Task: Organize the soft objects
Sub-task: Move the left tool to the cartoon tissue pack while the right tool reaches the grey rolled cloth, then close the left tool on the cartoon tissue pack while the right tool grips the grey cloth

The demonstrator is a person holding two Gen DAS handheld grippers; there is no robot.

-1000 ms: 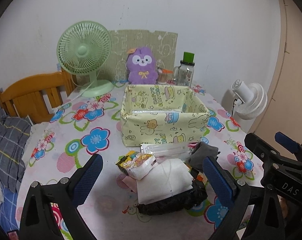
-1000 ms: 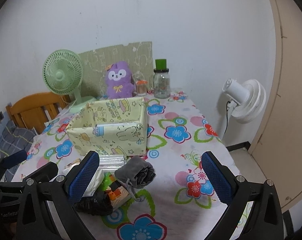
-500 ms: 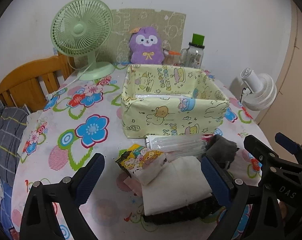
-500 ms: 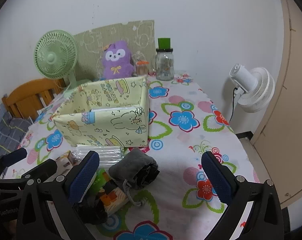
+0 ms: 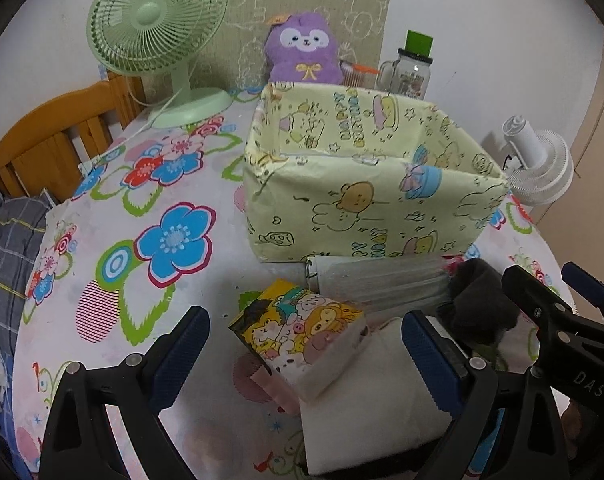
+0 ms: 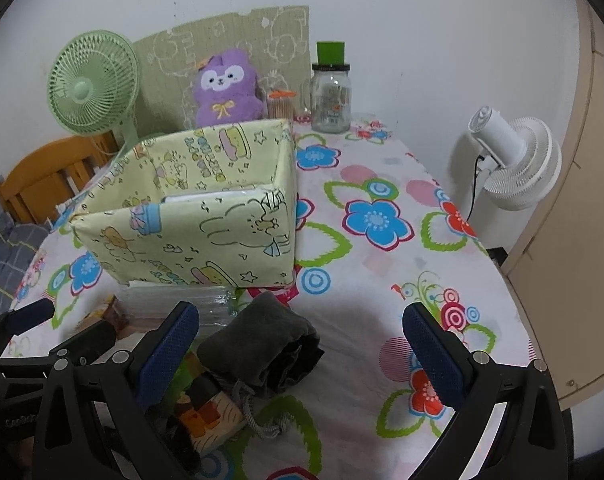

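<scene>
A pale yellow cartoon-print box (image 5: 366, 208) (image 6: 206, 224) stands open on the flowered table. In front of it lies a heap of soft things: a cartoon tissue pack (image 5: 302, 332), a folded white cloth (image 5: 382, 408), a clear plastic packet (image 5: 382, 280) and a rolled grey drawstring pouch (image 6: 262, 344) (image 5: 482, 300). My left gripper (image 5: 306, 356) is open, low over the tissue pack. My right gripper (image 6: 302, 352) is open too, straddling the grey pouch. Neither holds anything.
A green desk fan (image 5: 158, 28), a purple plush (image 5: 302, 50) and a glass jar with a green lid (image 6: 331, 92) stand at the back by the wall. A wooden chair (image 5: 58, 136) is at left. A white fan (image 6: 514, 160) stands past the table's right edge.
Both grippers have moved forward and down towards the heap. The box and the soft things look larger and nearer. Nothing has been taken hold of.
</scene>
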